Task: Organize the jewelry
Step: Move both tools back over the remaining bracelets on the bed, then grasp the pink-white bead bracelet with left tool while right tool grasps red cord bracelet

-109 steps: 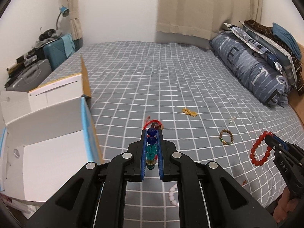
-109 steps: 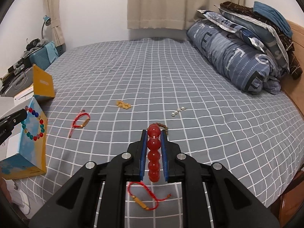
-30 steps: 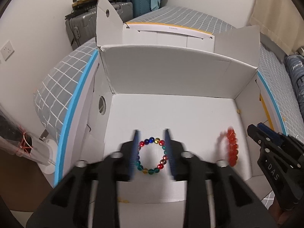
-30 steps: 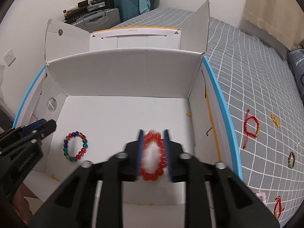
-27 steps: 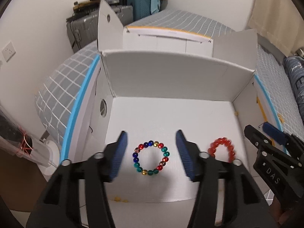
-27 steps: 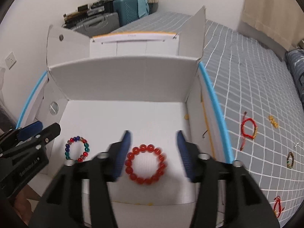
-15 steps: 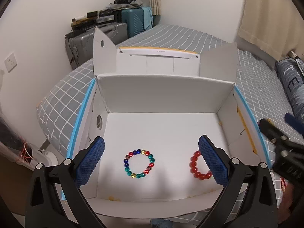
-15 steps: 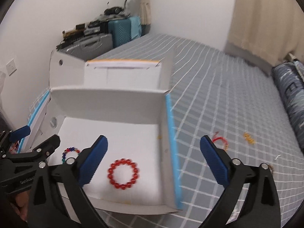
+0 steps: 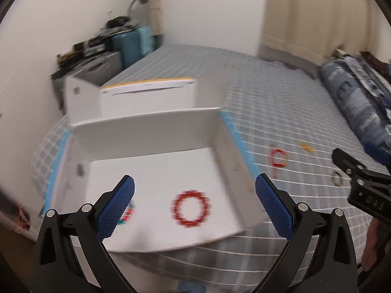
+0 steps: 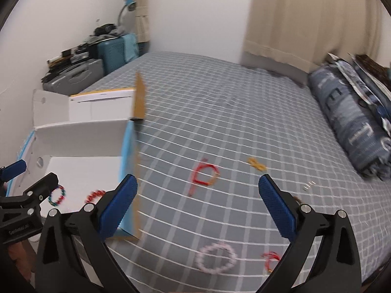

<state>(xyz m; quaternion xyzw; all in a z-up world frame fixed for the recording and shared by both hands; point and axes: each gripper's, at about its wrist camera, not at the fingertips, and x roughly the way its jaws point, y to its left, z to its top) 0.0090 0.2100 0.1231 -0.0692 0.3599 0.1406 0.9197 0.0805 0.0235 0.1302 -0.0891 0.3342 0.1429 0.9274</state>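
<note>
Inside the white cardboard box [image 9: 151, 131] lie a red bead bracelet [image 9: 191, 211] and a multicoloured bead bracelet [image 9: 127, 213], the latter half hidden behind my left finger. My left gripper [image 9: 194, 180] hovers above the box floor, open wide and empty. My right gripper [image 10: 198, 179] is open and empty over the grey checked bed, above a red string bracelet [image 10: 205, 173]. Also loose on the bed are a yellow piece [image 10: 256, 163], a pale pink bead bracelet [image 10: 216, 257], a small red string piece [image 10: 271, 260] and a brown bead bracelet [image 9: 337, 178]. Both views are motion-blurred.
The box stands at the bed's left edge with its flaps [image 10: 139, 97] raised. Folded blue bedding [image 10: 354, 122] is stacked along the right side. Suitcases [image 10: 114, 51] and clutter sit in the far left corner by the wall. A curtain [image 10: 305, 12] hangs behind the bed.
Both grippers opened wide and dropped their bracelets onto the box floor. Both then rose and swung right, the right one out over the bed.
</note>
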